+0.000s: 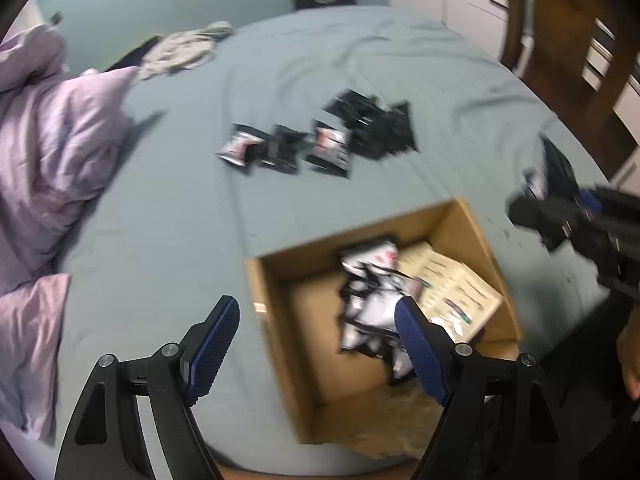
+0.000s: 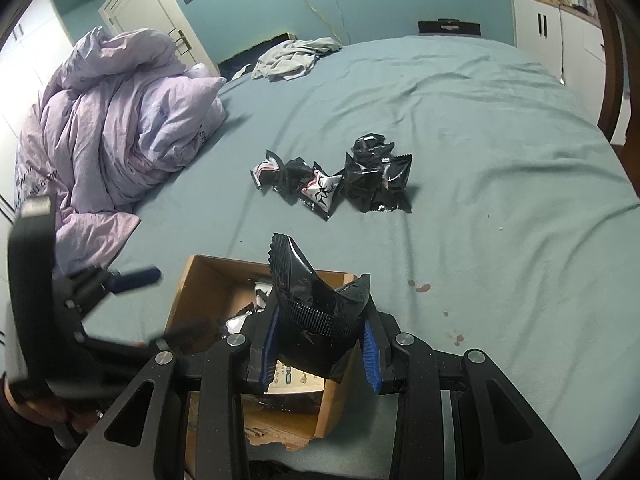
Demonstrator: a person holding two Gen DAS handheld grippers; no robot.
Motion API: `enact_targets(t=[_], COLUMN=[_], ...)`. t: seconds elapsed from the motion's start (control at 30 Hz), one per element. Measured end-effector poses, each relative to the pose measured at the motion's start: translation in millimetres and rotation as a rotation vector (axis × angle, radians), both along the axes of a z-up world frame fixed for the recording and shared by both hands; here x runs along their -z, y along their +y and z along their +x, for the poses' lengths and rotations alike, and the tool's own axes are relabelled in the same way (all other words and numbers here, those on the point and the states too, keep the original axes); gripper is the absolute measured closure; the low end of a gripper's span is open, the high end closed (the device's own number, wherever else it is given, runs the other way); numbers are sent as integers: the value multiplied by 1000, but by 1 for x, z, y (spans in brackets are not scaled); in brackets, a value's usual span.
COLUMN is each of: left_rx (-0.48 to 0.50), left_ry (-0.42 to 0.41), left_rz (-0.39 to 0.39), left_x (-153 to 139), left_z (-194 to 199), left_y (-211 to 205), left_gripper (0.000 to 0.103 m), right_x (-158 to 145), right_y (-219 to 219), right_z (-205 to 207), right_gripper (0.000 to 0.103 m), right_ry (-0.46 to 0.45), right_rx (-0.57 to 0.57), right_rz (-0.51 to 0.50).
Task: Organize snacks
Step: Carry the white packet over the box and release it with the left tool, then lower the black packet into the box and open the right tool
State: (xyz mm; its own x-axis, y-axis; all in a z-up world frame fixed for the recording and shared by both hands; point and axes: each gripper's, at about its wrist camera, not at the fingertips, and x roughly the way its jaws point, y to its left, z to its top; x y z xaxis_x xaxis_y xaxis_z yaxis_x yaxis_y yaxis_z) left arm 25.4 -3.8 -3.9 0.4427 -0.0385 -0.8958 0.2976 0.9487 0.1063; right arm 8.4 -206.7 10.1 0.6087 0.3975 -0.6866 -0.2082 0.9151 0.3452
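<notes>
My right gripper (image 2: 318, 344) pinches a black snack packet (image 2: 308, 304) above the cardboard box (image 1: 276, 320), my left gripper (image 1: 316, 344) gapes empty; releasing off-centre risks the packet catching the rim and falling onto the bed (image 2: 480, 160).

The right gripper (image 2: 318, 350) clamps a black packet (image 2: 310, 312) between its blue pads, above a cardboard box (image 2: 188, 280) on the bed (image 2: 500, 200). More packets (image 2: 256, 304) lie inside the box. A pile of packets (image 2: 340, 180) sits farther up the sheet, apart from the box. The left gripper (image 2: 136, 276), blurred, is at the left. A lilac duvet (image 2: 112, 120) is bunched at the left.
</notes>
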Motion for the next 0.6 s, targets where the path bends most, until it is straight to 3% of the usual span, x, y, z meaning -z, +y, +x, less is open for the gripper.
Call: enact_targets(t=[0.2,0.3,0.47,0.6], left_rx=[-122,-154,-177,-163], left_ry=[-55,-89,-63,-68], left_rz=[17,41,0,29], left_x=[-13,-18,-17,-15], left_z=[6,8,12,10], left_y=[32,40,49,44], left_gripper=[22,22,22,22], right_x=[-5,2,20,26], right_y=[34,50,70,78], right_z=[-21,-25,-20,-19], right_gripper=[70,70,70,67], right_ry=[-62,-41,33,72], right_rx=[-147,-201,-247,-278], right_rz=[-90,-139,-267,-295])
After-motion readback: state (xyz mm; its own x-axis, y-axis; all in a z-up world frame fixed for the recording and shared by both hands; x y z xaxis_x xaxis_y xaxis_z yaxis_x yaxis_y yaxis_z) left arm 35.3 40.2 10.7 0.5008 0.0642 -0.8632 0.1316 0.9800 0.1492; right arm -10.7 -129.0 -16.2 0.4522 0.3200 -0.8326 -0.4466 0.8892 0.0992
